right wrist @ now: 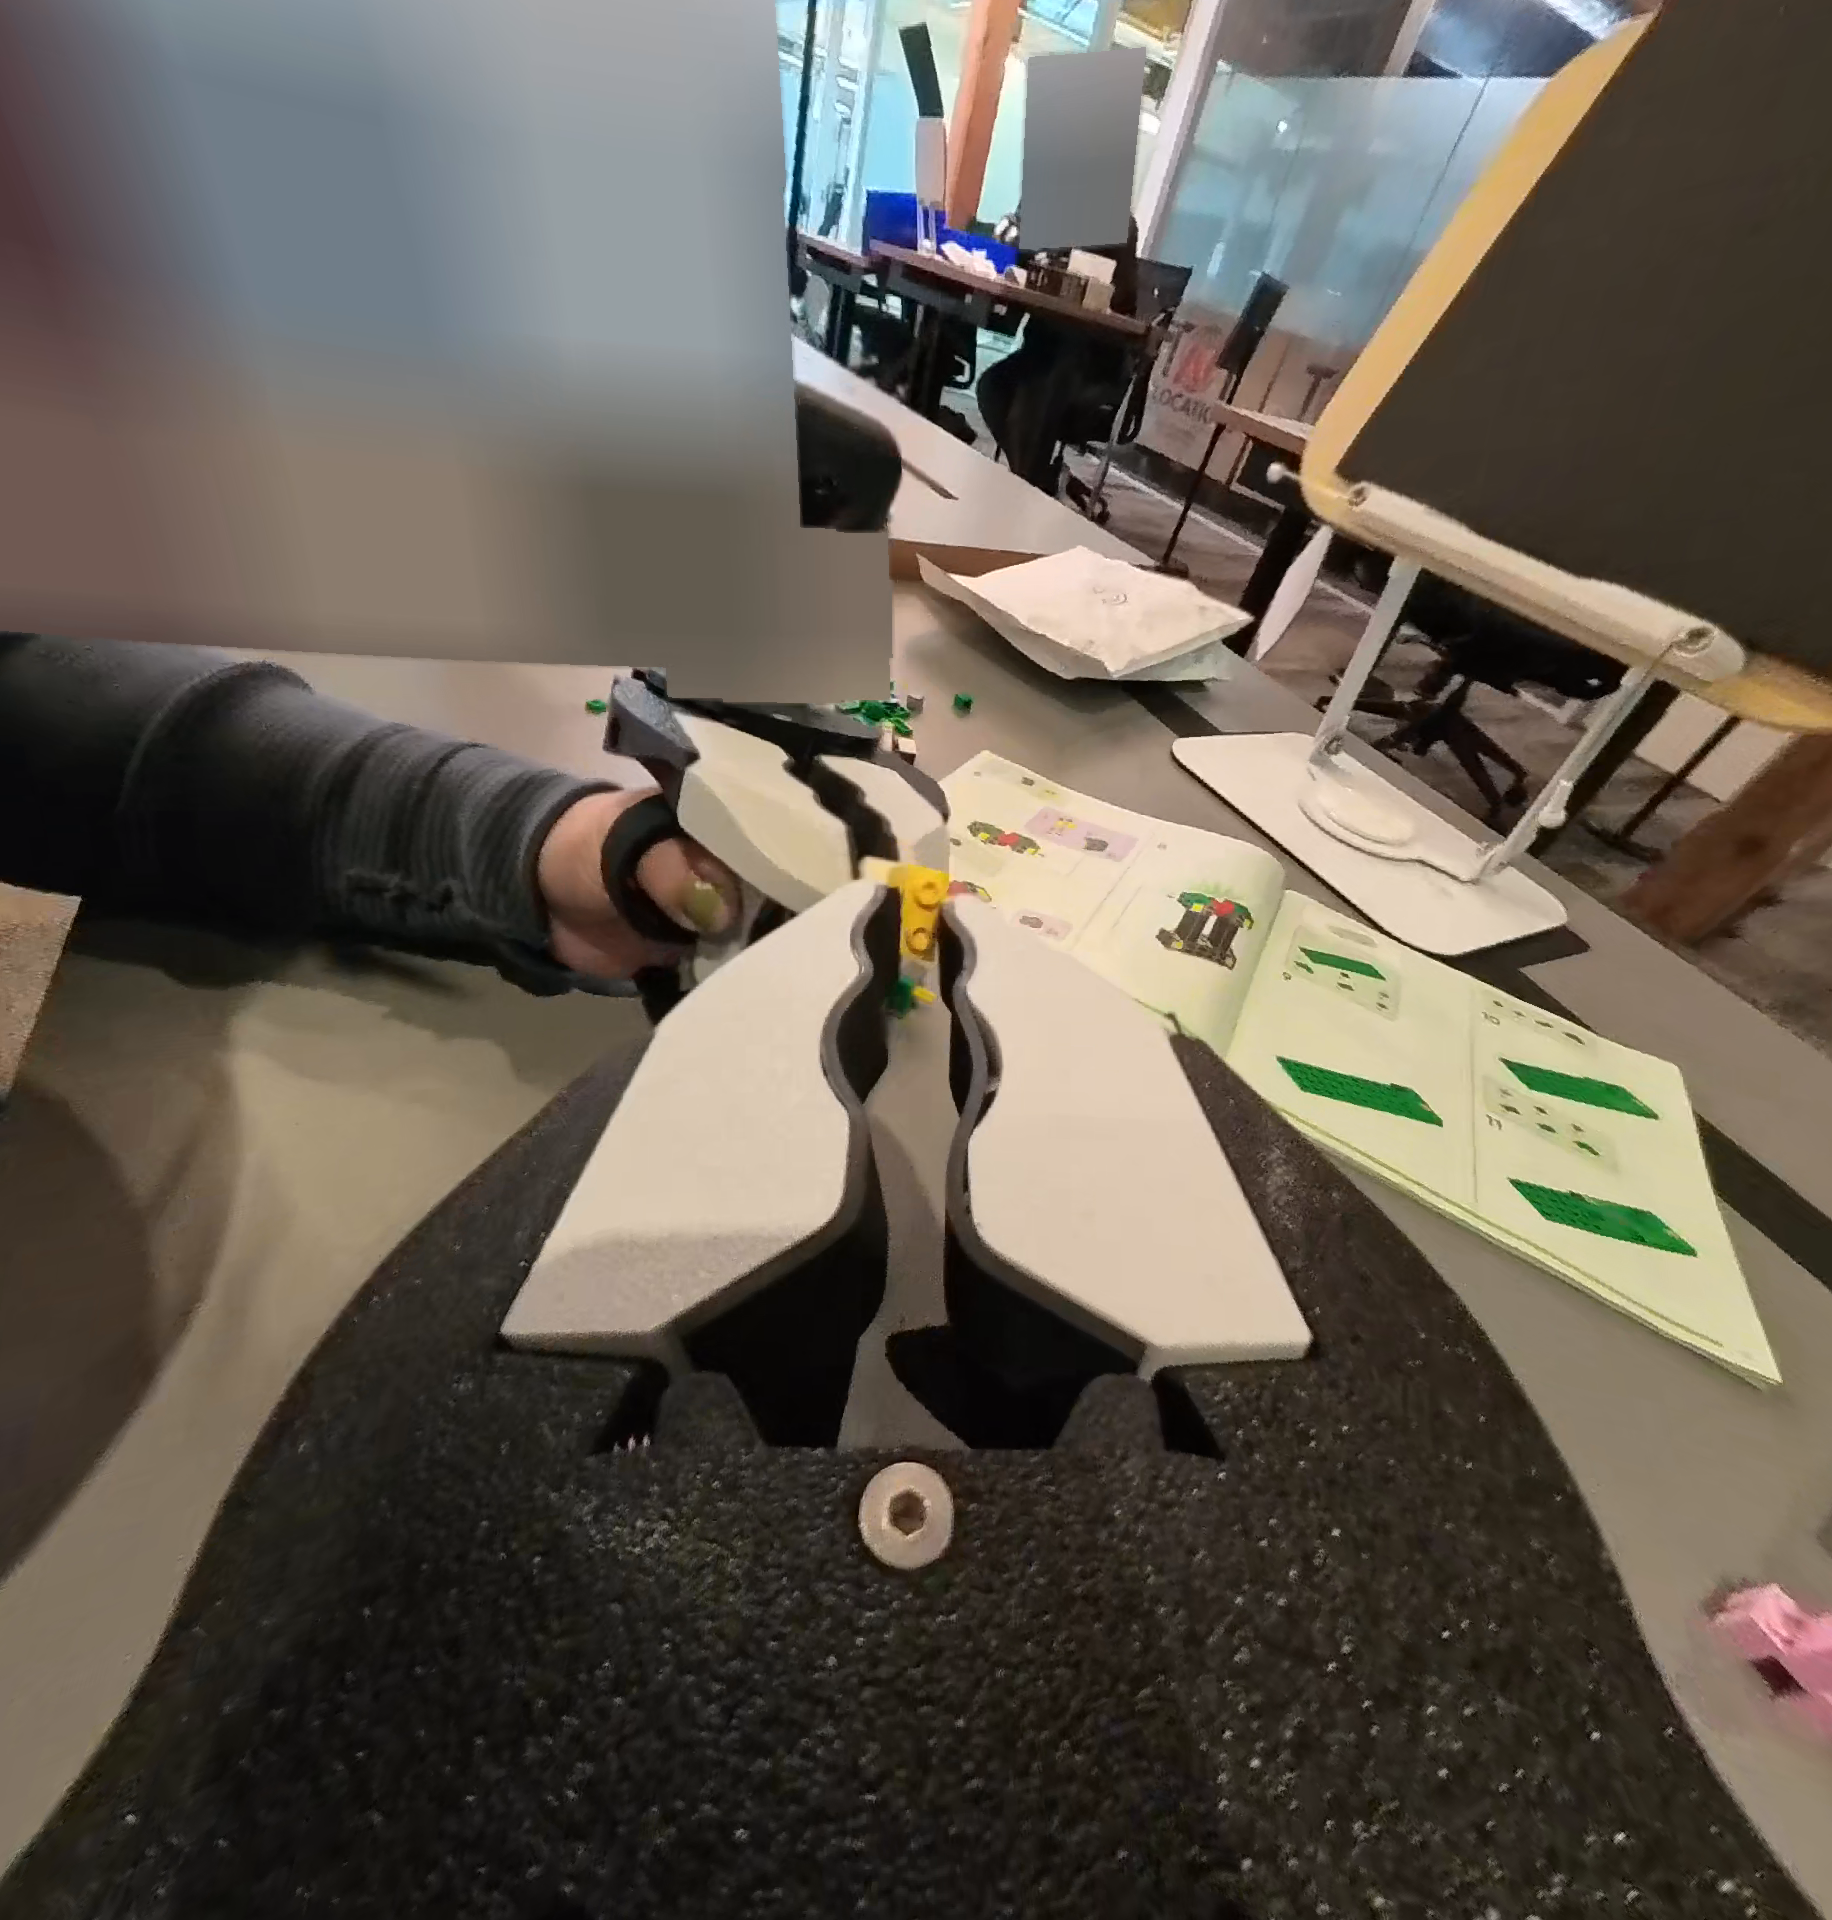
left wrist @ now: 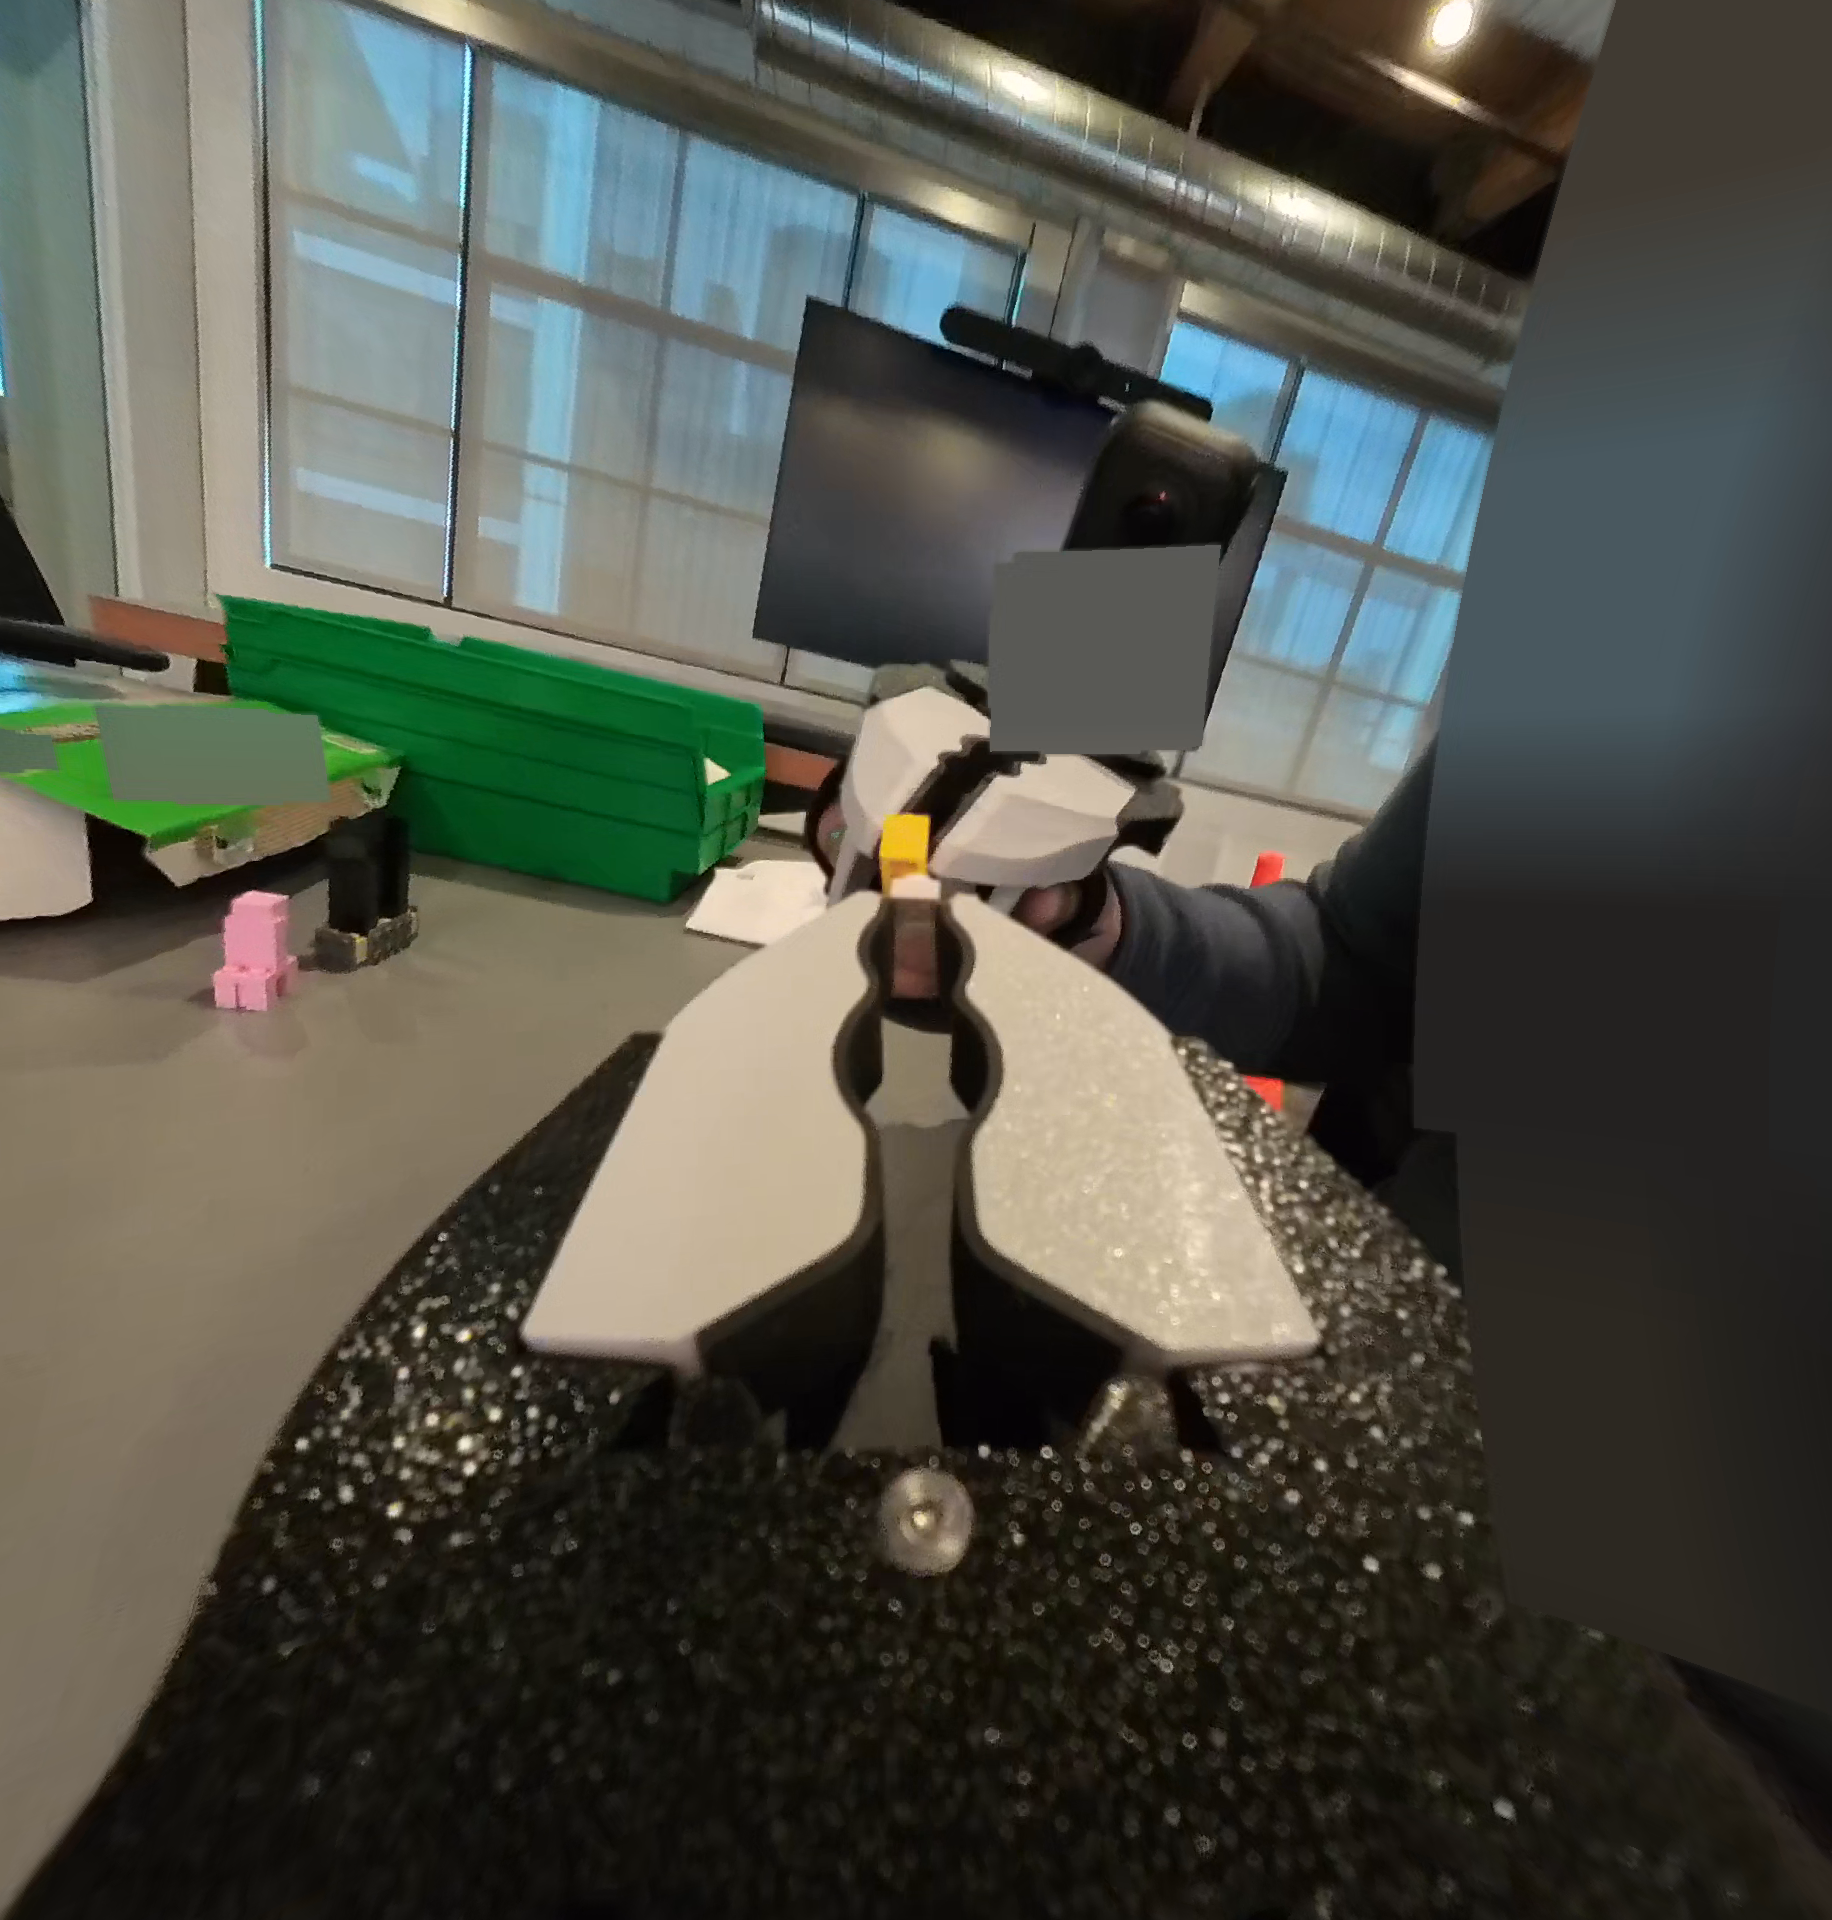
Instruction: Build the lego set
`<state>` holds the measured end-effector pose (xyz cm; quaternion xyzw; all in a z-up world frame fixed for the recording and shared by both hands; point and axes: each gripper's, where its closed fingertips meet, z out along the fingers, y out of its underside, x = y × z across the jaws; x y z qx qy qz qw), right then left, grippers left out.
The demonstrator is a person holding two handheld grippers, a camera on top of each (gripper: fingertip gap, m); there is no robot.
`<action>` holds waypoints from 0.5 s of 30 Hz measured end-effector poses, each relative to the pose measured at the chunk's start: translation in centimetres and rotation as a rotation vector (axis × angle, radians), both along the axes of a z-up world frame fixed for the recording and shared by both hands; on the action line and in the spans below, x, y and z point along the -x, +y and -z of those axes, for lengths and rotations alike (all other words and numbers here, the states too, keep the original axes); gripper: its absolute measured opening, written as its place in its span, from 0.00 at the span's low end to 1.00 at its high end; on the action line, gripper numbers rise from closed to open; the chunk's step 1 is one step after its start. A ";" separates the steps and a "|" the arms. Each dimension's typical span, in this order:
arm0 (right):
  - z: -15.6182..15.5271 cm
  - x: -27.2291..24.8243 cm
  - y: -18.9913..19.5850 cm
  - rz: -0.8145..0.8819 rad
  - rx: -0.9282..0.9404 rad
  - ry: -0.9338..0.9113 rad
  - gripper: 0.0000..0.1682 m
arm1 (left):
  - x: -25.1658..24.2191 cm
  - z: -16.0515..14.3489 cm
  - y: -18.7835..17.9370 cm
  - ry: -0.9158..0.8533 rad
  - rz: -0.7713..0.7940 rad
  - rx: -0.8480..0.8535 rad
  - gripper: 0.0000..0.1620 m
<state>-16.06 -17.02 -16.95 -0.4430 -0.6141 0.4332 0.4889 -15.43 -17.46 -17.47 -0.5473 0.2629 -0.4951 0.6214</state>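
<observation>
In the left wrist view my left gripper [left wrist: 910,906] is shut on a small white piece [left wrist: 912,889] at its fingertips. Facing it tip to tip, the right gripper [left wrist: 948,805] holds a yellow brick [left wrist: 905,840] right above the white piece, touching it. In the right wrist view my right gripper [right wrist: 910,914] is shut on the yellow brick [right wrist: 922,906], which has studs on its side. The left gripper [right wrist: 787,821] comes in from the left, its tip against the brick. Both are held above the grey table [right wrist: 268,1091].
A pink pig figure [left wrist: 254,951] and a black figure on a dark base [left wrist: 366,894] stand at the left, before green bins [left wrist: 496,748] and a green box lid [left wrist: 216,790]. The open instruction booklet [right wrist: 1411,1060], a white stand base [right wrist: 1390,831], a paper bag [right wrist: 1088,613] and loose green pieces [right wrist: 881,712] lie beyond. My two grippers' fingertips are within a few centimetres of each other.
</observation>
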 end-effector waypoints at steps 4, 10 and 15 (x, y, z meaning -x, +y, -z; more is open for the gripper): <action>-0.2 0.1 0.0 -0.001 0.021 -0.007 0.04 | 0.6 -0.2 0.3 -0.046 0.000 0.029 0.05; 0.2 0.2 -0.1 -0.010 -0.045 -0.072 0.04 | -0.3 0.5 0.0 0.045 0.006 0.011 0.05; 0.5 0.1 -0.3 -0.036 -0.083 -0.126 0.04 | -0.3 0.6 0.0 0.053 0.011 0.017 0.05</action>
